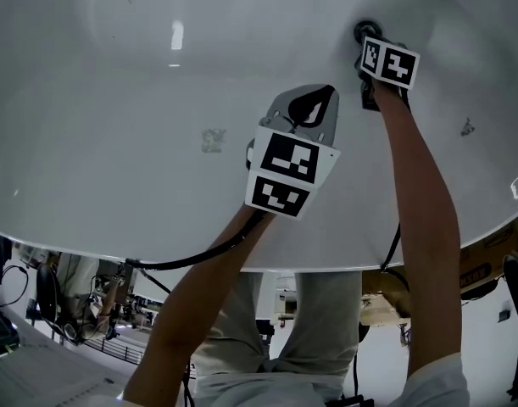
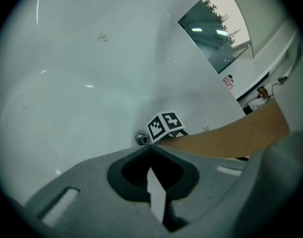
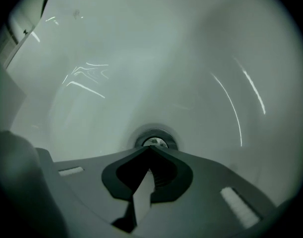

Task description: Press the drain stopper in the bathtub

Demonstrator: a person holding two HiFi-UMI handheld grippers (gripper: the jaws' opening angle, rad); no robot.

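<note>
The round metal drain stopper (image 1: 365, 30) sits in the floor of the white bathtub (image 1: 114, 100), at the upper right of the head view. My right gripper (image 1: 370, 47) is shut, with its marker cube just below the drain. In the right gripper view its closed tips (image 3: 150, 148) rest right at the stopper (image 3: 155, 142); I cannot tell whether they touch. My left gripper (image 1: 330, 89) hangs shut and empty over the tub floor, left of the right arm. In the left gripper view its closed tips (image 2: 150, 147) point toward the stopper (image 2: 141, 139) and the right gripper's cube (image 2: 165, 125).
The tub's curved rim (image 1: 89, 248) runs across the lower head view. Beyond it are cables and gear (image 1: 80, 312) on the floor at the left and a wooden frame (image 1: 487, 261) at the right. A window (image 2: 215, 33) shows past the tub's wall.
</note>
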